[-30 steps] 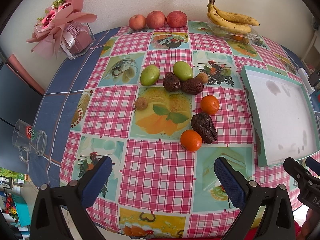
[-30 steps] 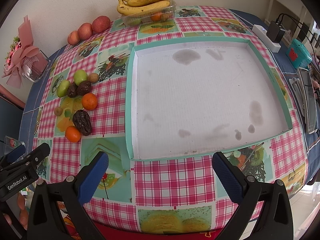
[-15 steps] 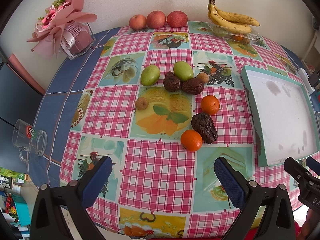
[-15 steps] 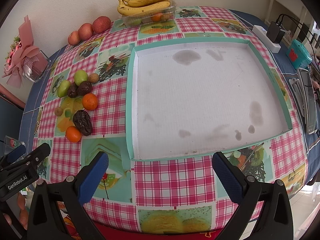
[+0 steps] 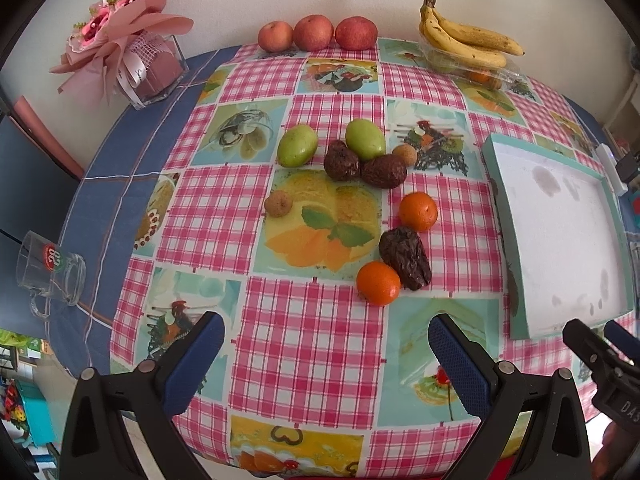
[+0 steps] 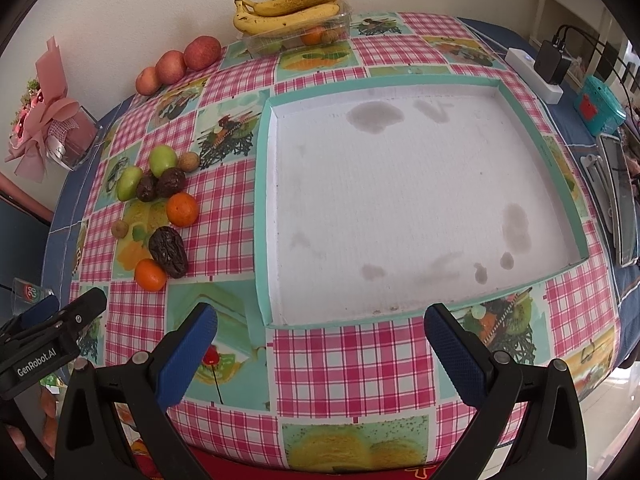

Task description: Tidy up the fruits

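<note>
Loose fruit lies mid-table: two green fruits [image 5: 297,145] [image 5: 365,138], two dark wrinkled fruits [image 5: 341,160] [image 5: 385,171], a long dark date [image 5: 405,257], two oranges [image 5: 418,211] [image 5: 378,282] and two small brown fruits [image 5: 278,203] [image 5: 404,155]. The same cluster, with its near orange [image 6: 150,274], sits left of the tray in the right wrist view. A shallow white tray with a teal rim [image 6: 261,216] [image 5: 503,224] holds nothing. My left gripper [image 5: 326,356] is open near the front edge, short of the fruit. My right gripper [image 6: 320,350] is open before the tray.
Three red apples [image 5: 314,33] and bananas on a clear box [image 5: 468,38] line the wall. A pink bouquet in a glass holder [image 5: 132,56] stands back left. A glass mug [image 5: 50,276] sits at the left edge. A power strip and charger [image 6: 538,72] lie right of the tray.
</note>
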Tool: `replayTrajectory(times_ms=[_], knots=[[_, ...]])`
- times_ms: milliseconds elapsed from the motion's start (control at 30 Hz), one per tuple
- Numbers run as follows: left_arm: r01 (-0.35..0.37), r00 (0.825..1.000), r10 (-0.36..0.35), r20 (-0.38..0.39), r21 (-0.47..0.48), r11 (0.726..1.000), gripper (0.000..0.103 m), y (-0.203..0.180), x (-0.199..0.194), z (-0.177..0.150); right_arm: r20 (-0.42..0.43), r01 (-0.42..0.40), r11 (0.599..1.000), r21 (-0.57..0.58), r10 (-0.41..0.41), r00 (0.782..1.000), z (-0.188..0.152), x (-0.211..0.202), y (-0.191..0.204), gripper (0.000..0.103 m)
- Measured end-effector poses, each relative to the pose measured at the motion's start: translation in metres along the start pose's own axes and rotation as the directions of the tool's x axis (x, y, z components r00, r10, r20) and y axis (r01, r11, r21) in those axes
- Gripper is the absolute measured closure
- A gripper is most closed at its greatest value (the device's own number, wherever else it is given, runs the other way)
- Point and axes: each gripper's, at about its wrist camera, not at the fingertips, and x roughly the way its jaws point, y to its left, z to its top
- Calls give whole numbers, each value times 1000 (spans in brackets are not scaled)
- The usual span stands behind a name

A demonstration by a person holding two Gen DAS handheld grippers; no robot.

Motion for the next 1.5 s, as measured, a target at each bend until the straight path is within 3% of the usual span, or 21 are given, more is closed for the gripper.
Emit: replayTrajectory(times_ms=[300, 433, 600, 767, 867, 1000, 1133, 1333, 1500], knots=[[-1, 1000, 1, 1, -40, 999, 0, -1, 8, 39, 65, -42, 999, -34, 44, 997, 31, -11, 17, 0], [-27, 998, 28, 50, -35, 999, 0, -4, 8, 59, 135, -29, 998, -64, 37, 990, 47, -16, 26, 0], [10, 997, -2, 78, -111, 994, 0, 3, 17, 81, 184, 7, 996, -93, 10, 983, 66, -14, 39, 0], [-7, 993, 26, 116, -157, 988, 0, 14, 27, 96, 145, -4, 997, -75, 14, 989, 87, 7, 49, 0], [26, 988, 3, 157, -185, 982, 0, 25, 28, 104, 128, -50, 996, -69, 59, 990, 99, 18, 56, 0], [14, 968, 38, 249, -205, 979, 0, 43, 24, 118, 112, -86, 993, -78, 94, 989, 113, 27, 70, 0], [-8, 955, 74, 287, -225, 974, 0, 64, 19, 129, 133, -100, 988, -118, 115, 984, 123, 29, 87, 0], [-6, 962, 75, 263, -254, 967, 0, 93, 21, 130, 128, -124, 977, -170, 147, 981, 130, 32, 112, 0], [39, 975, 22, 222, -265, 963, 0, 102, 33, 124, 99, -152, 968, -202, 174, 980, 124, 41, 127, 0]])
